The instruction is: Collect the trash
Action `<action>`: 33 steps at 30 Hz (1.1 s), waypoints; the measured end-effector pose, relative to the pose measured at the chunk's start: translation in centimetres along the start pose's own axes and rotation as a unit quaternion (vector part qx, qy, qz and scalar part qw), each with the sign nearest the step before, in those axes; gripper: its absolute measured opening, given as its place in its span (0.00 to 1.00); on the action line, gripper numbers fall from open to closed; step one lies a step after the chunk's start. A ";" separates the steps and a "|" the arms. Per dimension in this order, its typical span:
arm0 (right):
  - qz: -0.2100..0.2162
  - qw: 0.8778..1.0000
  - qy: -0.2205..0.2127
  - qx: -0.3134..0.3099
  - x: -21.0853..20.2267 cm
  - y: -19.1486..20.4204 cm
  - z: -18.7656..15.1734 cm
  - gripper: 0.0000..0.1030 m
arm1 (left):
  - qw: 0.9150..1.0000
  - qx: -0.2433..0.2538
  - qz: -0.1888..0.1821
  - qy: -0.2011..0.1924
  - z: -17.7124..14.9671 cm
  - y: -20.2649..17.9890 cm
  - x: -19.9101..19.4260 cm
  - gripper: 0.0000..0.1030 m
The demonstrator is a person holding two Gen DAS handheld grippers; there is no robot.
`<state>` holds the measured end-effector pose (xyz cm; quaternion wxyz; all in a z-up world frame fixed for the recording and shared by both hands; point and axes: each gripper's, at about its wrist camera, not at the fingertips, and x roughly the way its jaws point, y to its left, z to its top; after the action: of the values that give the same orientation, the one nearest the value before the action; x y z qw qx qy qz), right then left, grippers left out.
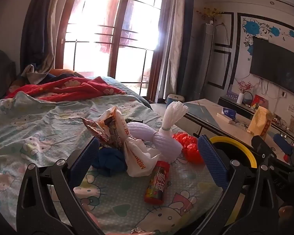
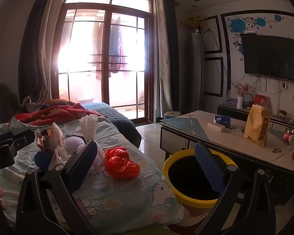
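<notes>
Left wrist view: my left gripper (image 1: pixel 149 162) was spread wide, holding nothing, fingers not touching any trash. Between the fingers on the bed sheet (image 1: pixel 39 121) sat the pile: red candy tube (image 1: pixel 157 182) nearest, white plastic bag (image 1: pixel 139 156) behind it, snack wrappers (image 1: pixel 105 127) and blue crumpled piece (image 1: pixel 109 162) to the left, lavender foam net (image 1: pixel 162 139) farther back, red plastic bag (image 1: pixel 190 146) just left of the right finger. Yellow-rimmed bin (image 1: pixel 239 146) was at right, off the bed edge.

Right wrist view: my right gripper (image 2: pixel 147 162) was also wide open and empty. It hung over the bed edge, red plastic bag (image 2: pixel 121 162) between the fingers, bin (image 2: pixel 186 197) under the right finger, by the table (image 2: pixel 235 135). My left gripper (image 2: pixel 5 146) showed at far left.
</notes>
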<state>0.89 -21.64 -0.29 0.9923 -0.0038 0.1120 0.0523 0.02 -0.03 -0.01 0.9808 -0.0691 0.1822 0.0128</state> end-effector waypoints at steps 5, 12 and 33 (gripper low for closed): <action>0.002 1.000 0.002 -0.002 0.0 0.1 0.0 0.94 | 1.000 -0.004 -0.002 -0.002 0.0 0.1 0.0 0.90; 0.001 1.000 0.003 0.000 0.0 0.1 0.0 0.94 | 1.000 -0.004 -0.003 -0.003 0.4 0.3 -0.5 0.90; 0.002 1.000 0.005 0.001 0.1 0.2 0.0 0.94 | 1.000 -0.003 -0.003 -0.004 0.2 0.2 -0.2 0.90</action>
<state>0.95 -21.41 -0.26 0.9917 -0.0029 0.1168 0.0544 -0.15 0.16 0.22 0.9813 -0.0722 0.1782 0.0108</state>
